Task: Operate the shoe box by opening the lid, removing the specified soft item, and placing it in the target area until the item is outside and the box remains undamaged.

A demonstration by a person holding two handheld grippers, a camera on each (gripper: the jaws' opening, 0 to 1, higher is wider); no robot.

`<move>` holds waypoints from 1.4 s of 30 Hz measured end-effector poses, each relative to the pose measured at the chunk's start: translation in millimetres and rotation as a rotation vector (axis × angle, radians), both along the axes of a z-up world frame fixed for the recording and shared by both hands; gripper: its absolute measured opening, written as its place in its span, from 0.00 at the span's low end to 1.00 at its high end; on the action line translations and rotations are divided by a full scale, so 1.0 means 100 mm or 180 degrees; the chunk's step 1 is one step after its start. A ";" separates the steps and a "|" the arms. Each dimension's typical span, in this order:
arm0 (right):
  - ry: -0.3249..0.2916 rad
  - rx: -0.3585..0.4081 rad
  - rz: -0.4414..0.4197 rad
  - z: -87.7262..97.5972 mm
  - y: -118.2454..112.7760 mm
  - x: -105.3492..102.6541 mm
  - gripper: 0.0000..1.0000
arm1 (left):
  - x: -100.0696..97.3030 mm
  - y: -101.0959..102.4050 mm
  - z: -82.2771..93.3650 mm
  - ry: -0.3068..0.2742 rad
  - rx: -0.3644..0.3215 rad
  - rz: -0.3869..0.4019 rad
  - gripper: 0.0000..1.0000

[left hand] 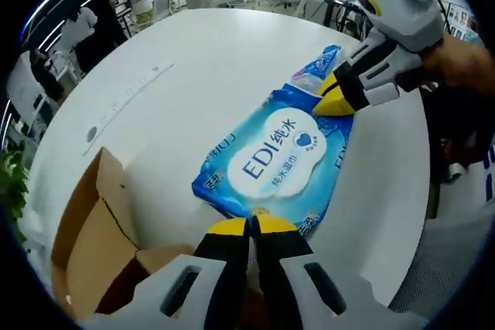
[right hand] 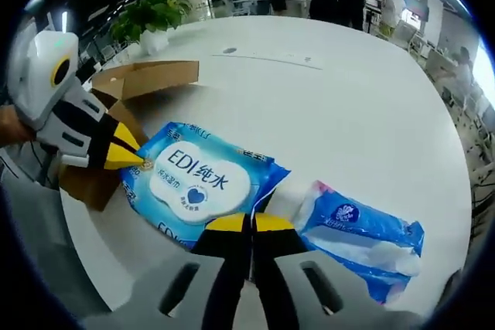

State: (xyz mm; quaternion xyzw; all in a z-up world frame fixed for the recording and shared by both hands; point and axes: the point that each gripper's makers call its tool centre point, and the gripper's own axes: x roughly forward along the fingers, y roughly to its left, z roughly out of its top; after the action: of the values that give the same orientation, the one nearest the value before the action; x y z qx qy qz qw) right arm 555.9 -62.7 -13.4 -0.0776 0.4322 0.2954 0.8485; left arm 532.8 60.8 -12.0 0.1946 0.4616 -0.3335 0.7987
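Both tools pinching the wipes pack, one at each end, pack out on the table.

Left tool [left hand: 250,226] has its jaws closed on one edge of the blue wipes pack [left hand: 277,156]; right tool [right hand: 251,223] grips the opposite edge. Pack lies flat on the white table [left hand: 209,59]. A smaller blue packet [right hand: 363,237] lies just beside it. Open cardboard shoe box [left hand: 93,237] stands at the table edge, near the left tool.

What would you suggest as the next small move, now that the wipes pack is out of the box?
Probably open both grippers and back away: the left gripper and right gripper pinch opposite ends of the wipes pack, which already lies flat on the white table, outside the cardboard box.
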 end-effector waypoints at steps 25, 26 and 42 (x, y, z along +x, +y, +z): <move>-0.0290 -0.0230 0.0213 0.47 -0.03 -0.20 0.10 | -0.19 0.19 0.41 0.0032 -0.0344 0.0210 0.11; -0.0307 -0.0238 0.0240 0.49 -0.03 -0.21 0.11 | -0.20 0.21 0.44 0.0033 -0.0377 0.0238 0.11; -0.0569 -0.0322 0.1145 0.90 0.44 -0.51 0.22 | -0.47 0.75 0.75 -0.0122 -0.0588 0.0486 0.15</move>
State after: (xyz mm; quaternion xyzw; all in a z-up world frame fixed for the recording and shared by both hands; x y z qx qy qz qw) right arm 505.2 -18.2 76.9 -0.2219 0.3486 0.4121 0.8120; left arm 486.2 135.5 63.4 0.0908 0.4270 -0.3091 0.8449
